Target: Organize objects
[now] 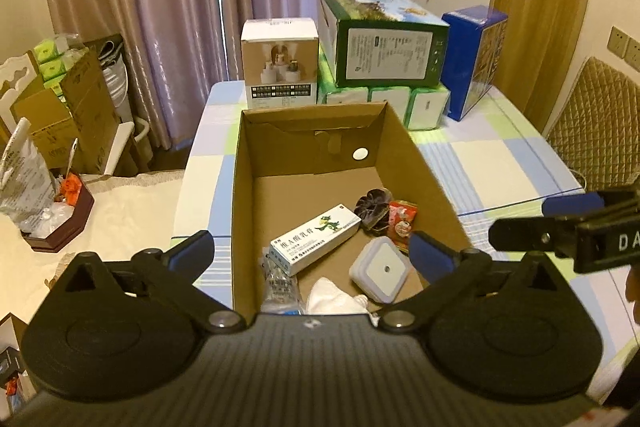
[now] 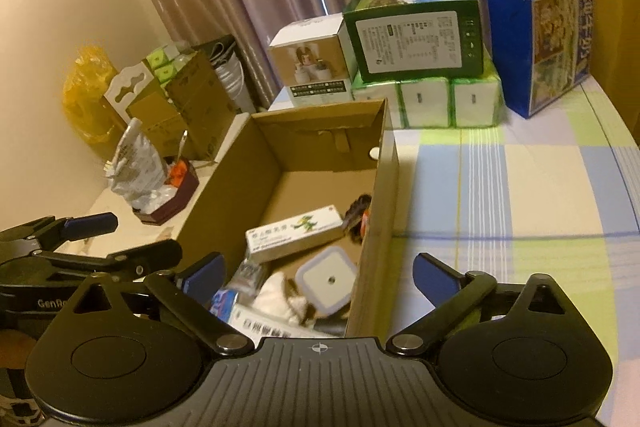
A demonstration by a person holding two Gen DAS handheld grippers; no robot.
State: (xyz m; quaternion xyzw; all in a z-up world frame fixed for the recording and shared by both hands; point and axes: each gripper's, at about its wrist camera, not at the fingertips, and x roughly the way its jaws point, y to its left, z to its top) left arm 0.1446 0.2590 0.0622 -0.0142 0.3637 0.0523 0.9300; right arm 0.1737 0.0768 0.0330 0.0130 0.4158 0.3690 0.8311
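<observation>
An open cardboard box [image 1: 248, 187] [image 2: 376, 211] stands on the checked tablecloth. Inside lie a white medicine carton with a green dragon [image 1: 316, 241] [image 2: 294, 237], a square white night light [image 1: 382, 269] [image 2: 326, 285], a dark flower-shaped item [image 1: 372, 209], a red snack packet [image 1: 402, 221], a white cloth [image 1: 332, 297] and a clear packet [image 1: 280, 287]. My left gripper [image 1: 312, 255] hangs open over the box's near end, holding nothing. My right gripper [image 2: 316, 277] is open too, straddling the box's right wall. Each gripper shows at the edge of the other's view.
Behind the box stand a white product box [image 1: 279, 63], a green carton [image 1: 384, 39] on tissue packs [image 1: 384, 103], and a blue box [image 1: 474, 59]. A table at left carries a dark red tray [image 1: 60, 223] and bags. A quilted chair [image 1: 592, 123] stands right.
</observation>
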